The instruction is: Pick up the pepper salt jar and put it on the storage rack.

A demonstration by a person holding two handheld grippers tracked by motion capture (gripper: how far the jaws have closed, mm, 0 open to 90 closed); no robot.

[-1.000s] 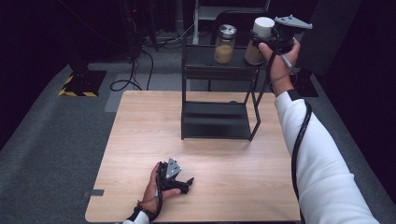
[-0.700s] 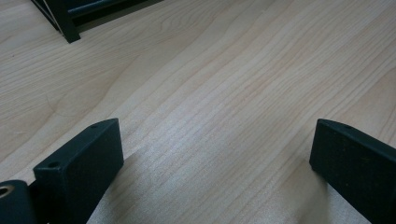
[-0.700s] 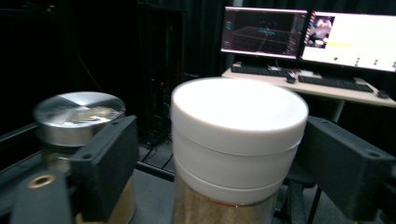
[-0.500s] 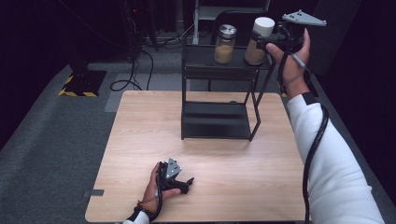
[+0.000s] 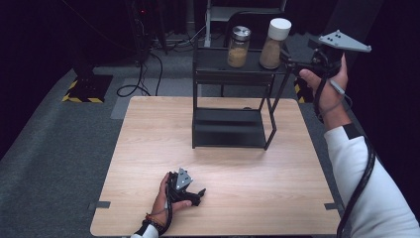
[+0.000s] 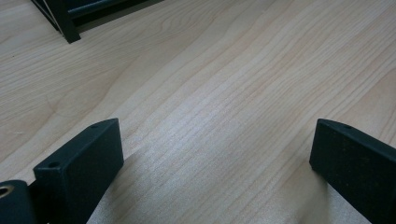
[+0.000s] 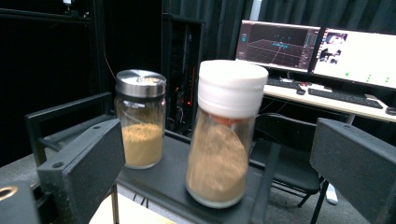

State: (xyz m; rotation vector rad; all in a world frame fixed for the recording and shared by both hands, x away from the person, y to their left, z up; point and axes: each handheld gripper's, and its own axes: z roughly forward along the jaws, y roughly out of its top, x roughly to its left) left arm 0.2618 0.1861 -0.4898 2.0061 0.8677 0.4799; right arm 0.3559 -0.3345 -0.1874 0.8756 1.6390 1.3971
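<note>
A white-lidded jar (image 5: pixel 275 43) of brown powder stands on the top shelf of a black rack (image 5: pixel 228 74), to the right of a metal-lidded jar (image 5: pixel 238 47). My right gripper (image 5: pixel 291 59) hangs just right of the white-lidded jar. Its jaws have just been opening and stand open. In the right gripper view that jar (image 7: pixel 224 135) is framed by the pads of the right gripper (image 7: pixel 215 140), untouched, and the metal-lidded jar (image 7: pixel 140 119) is behind the left pad. My left gripper (image 5: pixel 197 192) rests on the wooden table (image 5: pixel 148 148), open, with bare wood between the pads of the left gripper (image 6: pixel 217 135).
The rack's lower shelf (image 5: pixel 228 129) sits on the table's far half, and one rack foot (image 6: pixel 65 23) is ahead of the left gripper. Cables (image 5: pixel 143 74) and a yellow-black striped base (image 5: pixel 84 91) lie on the floor beyond. Monitors (image 7: pixel 322 46) stand on a desk behind the jars.
The right gripper let go of the white-lidded jar and drew back to the right; the jar stays on the top shelf. The left gripper has not moved.
</note>
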